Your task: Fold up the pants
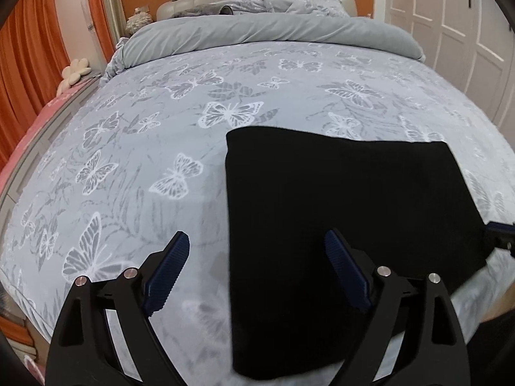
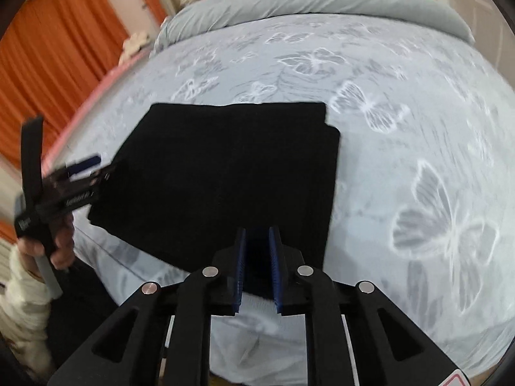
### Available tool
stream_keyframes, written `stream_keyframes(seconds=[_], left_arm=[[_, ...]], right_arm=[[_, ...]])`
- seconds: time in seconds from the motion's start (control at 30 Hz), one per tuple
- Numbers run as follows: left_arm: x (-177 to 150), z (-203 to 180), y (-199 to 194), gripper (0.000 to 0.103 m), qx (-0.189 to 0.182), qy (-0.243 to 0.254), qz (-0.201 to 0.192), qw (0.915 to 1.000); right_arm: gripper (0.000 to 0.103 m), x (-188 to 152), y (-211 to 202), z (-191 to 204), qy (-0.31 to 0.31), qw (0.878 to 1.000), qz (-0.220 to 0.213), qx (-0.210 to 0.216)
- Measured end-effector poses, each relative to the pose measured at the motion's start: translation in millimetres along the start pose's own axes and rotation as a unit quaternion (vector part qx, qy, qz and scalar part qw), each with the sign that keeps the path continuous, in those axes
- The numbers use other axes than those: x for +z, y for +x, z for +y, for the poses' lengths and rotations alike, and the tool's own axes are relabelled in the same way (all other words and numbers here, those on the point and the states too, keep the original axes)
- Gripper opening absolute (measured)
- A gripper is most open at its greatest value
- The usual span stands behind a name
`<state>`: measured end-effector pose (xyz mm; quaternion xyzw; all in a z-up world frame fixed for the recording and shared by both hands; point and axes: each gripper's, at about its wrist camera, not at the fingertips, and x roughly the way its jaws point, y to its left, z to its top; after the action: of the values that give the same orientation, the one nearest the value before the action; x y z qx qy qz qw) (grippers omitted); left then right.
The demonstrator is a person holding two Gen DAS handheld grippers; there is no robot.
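Note:
Black pants (image 1: 347,225) lie folded into a flat rectangle on the bed near its front edge; they also show in the right wrist view (image 2: 225,177). My left gripper (image 1: 257,244) is wide open above the pants' left edge, holding nothing; it also shows at the left of the right wrist view (image 2: 82,167). My right gripper (image 2: 257,241) is nearly closed, its blue pads either side of the pants' near edge with a narrow gap. Its tip shows in the left wrist view (image 1: 500,234) at the pants' right side.
The bed (image 1: 145,160) has a grey butterfly-print cover. A folded grey duvet (image 1: 257,32) and pillows lie at the headboard. Orange curtains (image 1: 25,80) hang on the left, white wardrobe doors (image 1: 450,16) on the right.

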<state>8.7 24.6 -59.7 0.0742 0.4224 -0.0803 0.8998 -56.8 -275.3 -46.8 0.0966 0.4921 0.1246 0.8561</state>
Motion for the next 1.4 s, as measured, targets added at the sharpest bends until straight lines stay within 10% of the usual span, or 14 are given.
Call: stream_keyframes(seconds=[0.17,0.47,0.57,0.67,0.8,1.1,1.27,1.33,1.4], left_arm=[[-26,11,-7,0.088,-0.014,0.010,0.009,0.9998],[-57,24,-17,0.093,-0.036,-0.010,0.011,0.9992],[-58,12,-4,0.093,0.000,0.026,0.022,0.9994],[-55,11,-16,0.092,0.010,0.032,-0.004,0.9994],[-57,14,-11,0.093,0.004,0.032,0.010,0.9994],[-56,26,-32,0.092,-0.023,0.007,-0.022,0.9995],[-53,24,-21,0.094,0.001,0.006,-0.006,1.0000],[-52,26,-22,0.094,-0.002,0.001,-0.007,1.0000],[-50,27,-22,0.094,0.002,0.000,-0.011,0.9999]], right_arm=[[0.051,-11,-2,-10,0.033,0.999,0.000,-0.018],[0.050,-38,13,-2,0.002,0.998,0.027,-0.051],[0.018,-29,28,-3,0.016,0.998,0.015,-0.060],[0.014,-25,0,0,0.031,0.998,-0.035,-0.050],[0.017,-37,31,-25,0.056,0.996,0.032,-0.063],[0.045,-23,-37,-10,0.067,0.993,-0.094,-0.001],[0.047,-8,-14,-6,0.092,0.993,-0.068,0.038],[0.044,-9,7,-6,0.104,0.993,-0.031,0.038],[0.015,-13,16,3,0.078,0.997,-0.025,0.016]])
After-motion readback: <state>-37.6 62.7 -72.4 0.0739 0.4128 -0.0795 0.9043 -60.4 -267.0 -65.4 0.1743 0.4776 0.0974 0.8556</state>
